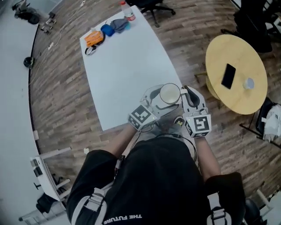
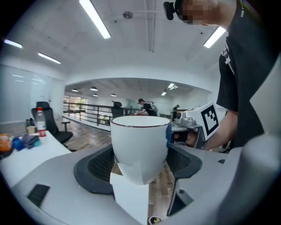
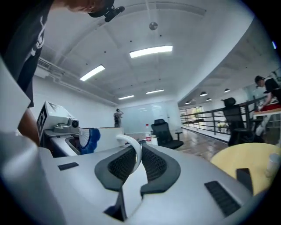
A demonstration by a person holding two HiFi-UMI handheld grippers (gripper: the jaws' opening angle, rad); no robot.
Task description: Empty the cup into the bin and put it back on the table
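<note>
At the near corner of the table (image 1: 123, 66), close to the person's chest, the cup (image 1: 170, 93) is held upright in the air by both grippers. The left gripper (image 2: 140, 165) has its jaws spread wide round the cup's body, with a dark pad (image 2: 94, 169) against each side, low on the wall. The right gripper (image 3: 138, 160) comes in from the other side with its jaws nearly together, pinching the thin white handle (image 3: 131, 147) between them. From above, the cup's inside looks pale and perhaps empty, but it is too small to be sure. The table's far end carries a bottle (image 1: 128, 13) and some small items (image 1: 107, 30). A round table (image 1: 237, 52), yellow, stands to the right, well apart, with a phone (image 1: 228, 75) lying on it.
</note>
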